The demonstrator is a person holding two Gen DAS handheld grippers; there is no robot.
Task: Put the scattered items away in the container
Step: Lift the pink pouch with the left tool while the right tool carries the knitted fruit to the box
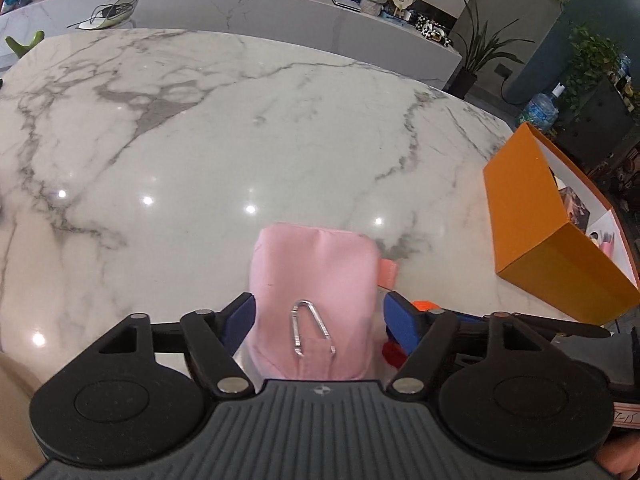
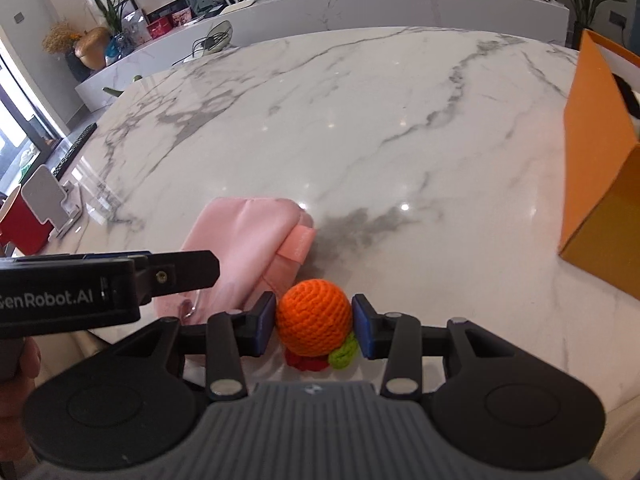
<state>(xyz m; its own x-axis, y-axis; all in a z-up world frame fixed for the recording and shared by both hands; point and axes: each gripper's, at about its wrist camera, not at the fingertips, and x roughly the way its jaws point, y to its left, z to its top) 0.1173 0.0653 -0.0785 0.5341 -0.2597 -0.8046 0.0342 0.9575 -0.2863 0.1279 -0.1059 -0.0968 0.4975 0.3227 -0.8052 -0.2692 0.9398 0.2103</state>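
The right tool [image 2: 314, 328] is clamped on an orange crocheted ball toy [image 2: 314, 318], just above the bench [image 2: 360, 120], seemingly ready to carry to the orange box [image 2: 592, 184] at right. The left tool [image 1: 318, 320] stands wide around the pink pouch [image 1: 312, 272], pads apparently clear. The pouch lies flat, long axis running away from the left camera, carabiner [image 1: 310, 328] at the near end

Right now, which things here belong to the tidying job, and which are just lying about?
Part of the job:
- orange crocheted ball, gripped by the right tongs
- pink fabric pouch, between the open left tongs
- orange box, the container

Just lying about:
- phone stand
- red container
- potted plant
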